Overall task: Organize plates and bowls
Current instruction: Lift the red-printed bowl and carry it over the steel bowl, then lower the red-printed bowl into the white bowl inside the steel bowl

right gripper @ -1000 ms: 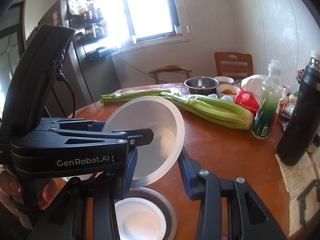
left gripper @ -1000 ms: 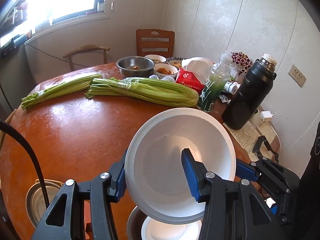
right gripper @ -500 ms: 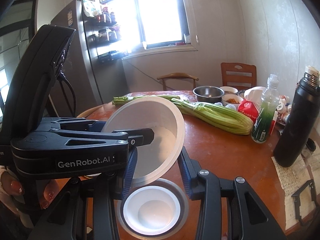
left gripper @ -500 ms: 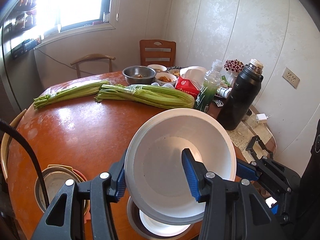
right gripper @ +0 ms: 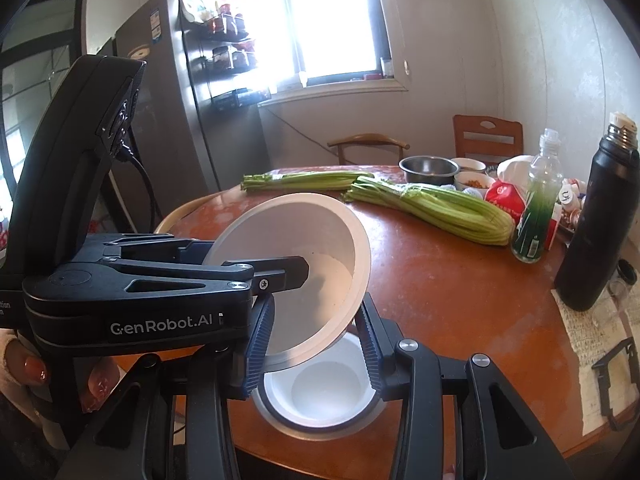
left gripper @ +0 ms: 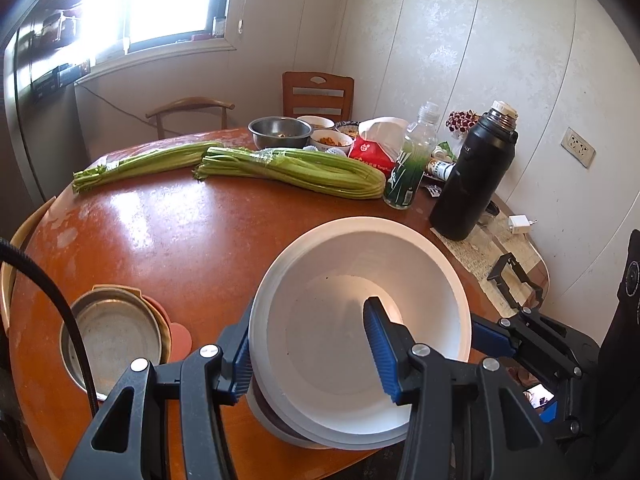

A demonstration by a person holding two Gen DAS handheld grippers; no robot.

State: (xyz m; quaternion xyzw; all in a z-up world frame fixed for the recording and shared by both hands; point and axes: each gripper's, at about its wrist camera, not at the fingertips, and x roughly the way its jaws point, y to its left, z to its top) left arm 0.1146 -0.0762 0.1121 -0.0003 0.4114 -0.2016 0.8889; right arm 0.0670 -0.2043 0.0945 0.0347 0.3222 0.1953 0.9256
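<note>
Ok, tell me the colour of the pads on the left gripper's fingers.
Blue, on black fingers; the left wrist view shows them best.

Black left gripper (left gripper: pixel 308 354) with blue ribbed jaws, silver screws, black cable, white "GenRobot.AI" lettering

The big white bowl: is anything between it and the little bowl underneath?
No, nothing visible. The big white bowl hangs tilted, with only open air down to the little bowl.

White bowl (left gripper: pixel 352 320) hides lower bowl (left gripper: pixel 276 420), black cable (left gripper: pixel 60 312) crosses metal dish (left gripper: pixel 112 336)
</note>
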